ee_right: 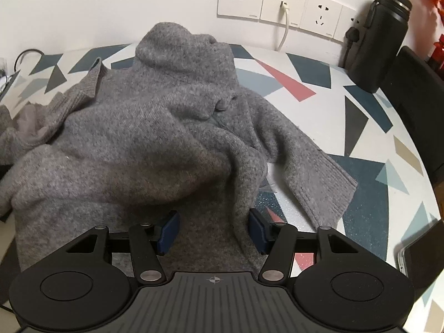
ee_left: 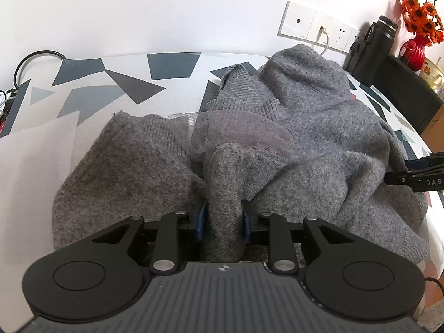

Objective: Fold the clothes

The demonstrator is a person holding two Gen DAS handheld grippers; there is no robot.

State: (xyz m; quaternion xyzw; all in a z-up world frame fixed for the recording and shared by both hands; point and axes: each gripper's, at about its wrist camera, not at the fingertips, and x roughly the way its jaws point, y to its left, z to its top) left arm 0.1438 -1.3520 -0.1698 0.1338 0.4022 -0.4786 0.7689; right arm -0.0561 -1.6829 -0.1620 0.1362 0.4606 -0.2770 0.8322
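A grey knitted sweater (ee_left: 319, 127) lies crumpled across the middle of the tabletop (ee_right: 360, 127), which is covered in a white cloth printed with dark blue, grey and red triangles; the garment's rolled collar is heaped up toward the far edge by the wall, and one ribbed cuff (ee_right: 330, 186) stretches out flat toward the right edge. A strip of sheer grey mesh fabric (ee_left: 238, 136) shows among the folds. The left gripper (ee_left: 224, 219) has its blue-padded fingers (ee_left: 201, 219) closed tight on a raised ridge of the sweater — the wool is pinched between the pads and stands up in a narrow fold. The right gripper (ee_right: 213, 230) sits with its fingers (ee_right: 168, 231) spread wide apart over the near part of the sweater, with knit lying between them but nothing clamped. At the far right corner stand a black insulated bottle (ee_right: 380, 36) and — in the left view — a red vase of orange flowers (ee_left: 416, 47), beneath a row of wall sockets (ee_right: 283, 5).
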